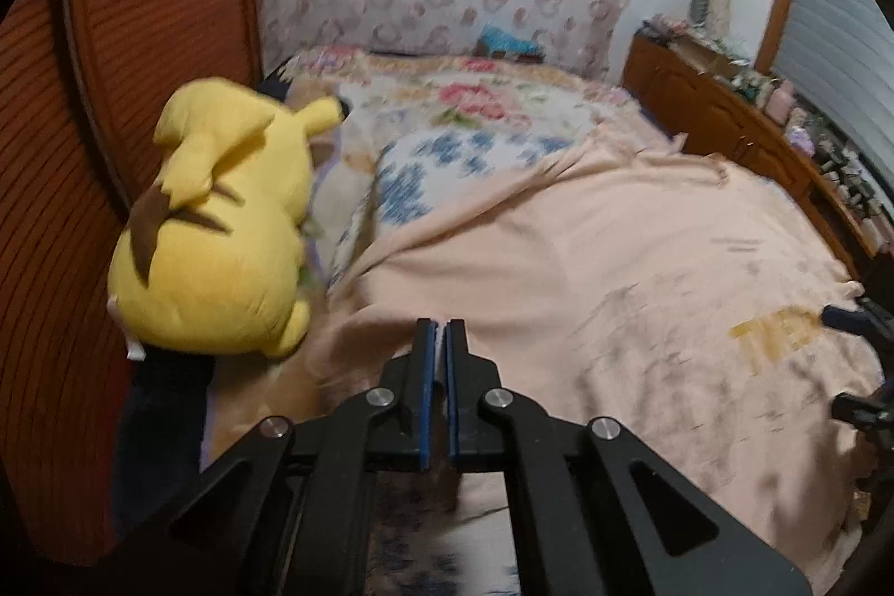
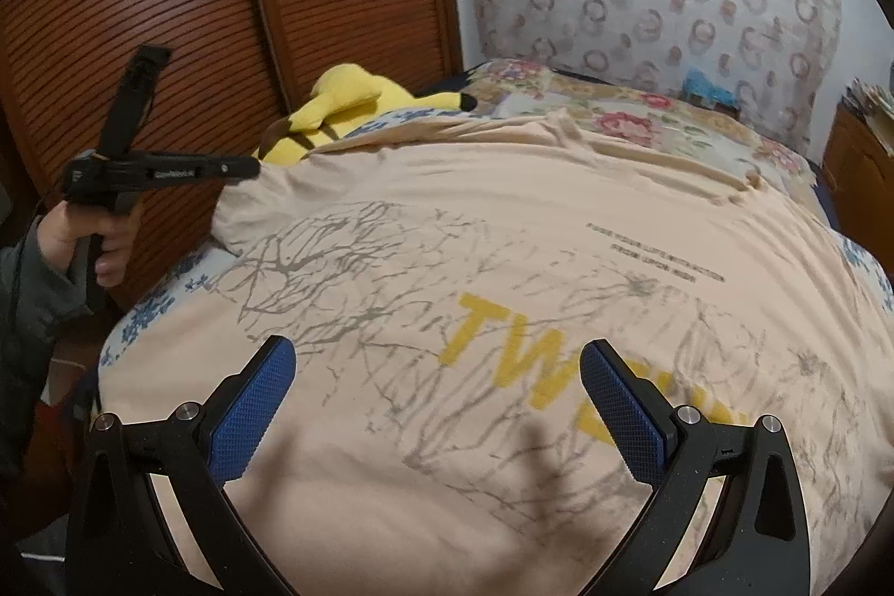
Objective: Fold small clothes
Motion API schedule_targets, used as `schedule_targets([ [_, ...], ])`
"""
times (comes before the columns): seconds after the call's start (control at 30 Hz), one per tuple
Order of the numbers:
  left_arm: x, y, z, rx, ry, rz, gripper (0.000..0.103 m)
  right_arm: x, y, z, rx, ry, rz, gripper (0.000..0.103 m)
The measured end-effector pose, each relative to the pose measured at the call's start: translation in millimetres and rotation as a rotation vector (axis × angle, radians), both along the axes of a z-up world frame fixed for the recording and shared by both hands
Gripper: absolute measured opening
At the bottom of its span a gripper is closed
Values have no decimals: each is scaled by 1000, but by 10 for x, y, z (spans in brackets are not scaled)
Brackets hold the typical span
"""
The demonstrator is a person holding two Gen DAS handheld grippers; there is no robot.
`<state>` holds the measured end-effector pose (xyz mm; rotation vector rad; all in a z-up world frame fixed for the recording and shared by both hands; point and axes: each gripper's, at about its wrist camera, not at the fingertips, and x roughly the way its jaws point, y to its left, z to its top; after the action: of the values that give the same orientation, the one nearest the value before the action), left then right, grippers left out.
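the peach cotton t-shirt with yellow lettering (image 2: 503,261) lies flat on the bed, its length running away from the right claw (image 2: 438,400) (released, hovering above). the left claw (image 2: 254,167) is clenched on the shirt's left edge, nearer.

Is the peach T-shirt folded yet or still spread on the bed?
Spread. The peach T-shirt lies flat over the bed, its branch print and yellow lettering fully showing; only its left edge is pinched up by the left tongs.
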<state>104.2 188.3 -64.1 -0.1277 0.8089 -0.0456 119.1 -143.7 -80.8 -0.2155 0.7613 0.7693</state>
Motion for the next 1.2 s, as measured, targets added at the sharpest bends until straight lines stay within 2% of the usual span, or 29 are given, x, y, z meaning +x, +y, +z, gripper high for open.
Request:
schedule_targets([
  [0.3,72,-738,510,3,-86,-161,0,38,-251,105,35,-18,-54,103],
  [0.43,52,-1118,635,-6,-107,-245,0,73,-385,139,54,-19,-81,103],
  [0.53,11,-1298,682,6,-114,-264,1,88,-474,134,58,-14,-97,103],
  [0.6,-13,-1328,707,17,-119,-262,8,90,-509,118,57,-10,-103,103],
  [0.73,-63,-1302,745,38,-136,-241,15,97,-536,84,53,-2,-110,103],
  [0.8,-120,-1239,762,40,-148,-223,24,116,-533,79,53,2,-110,103],
  [0.97,-306,-1067,691,65,-165,-176,40,132,-462,64,45,4,-103,103],
  [1.07,-386,-924,610,49,-164,-146,57,134,-384,80,33,-5,-80,101],
  [1.13,-456,-826,551,35,-165,-128,58,130,-296,97,19,-14,-54,100],
  [1.2,-529,-747,503,37,-166,-91,59,120,-190,116,9,-26,-19,93],
])
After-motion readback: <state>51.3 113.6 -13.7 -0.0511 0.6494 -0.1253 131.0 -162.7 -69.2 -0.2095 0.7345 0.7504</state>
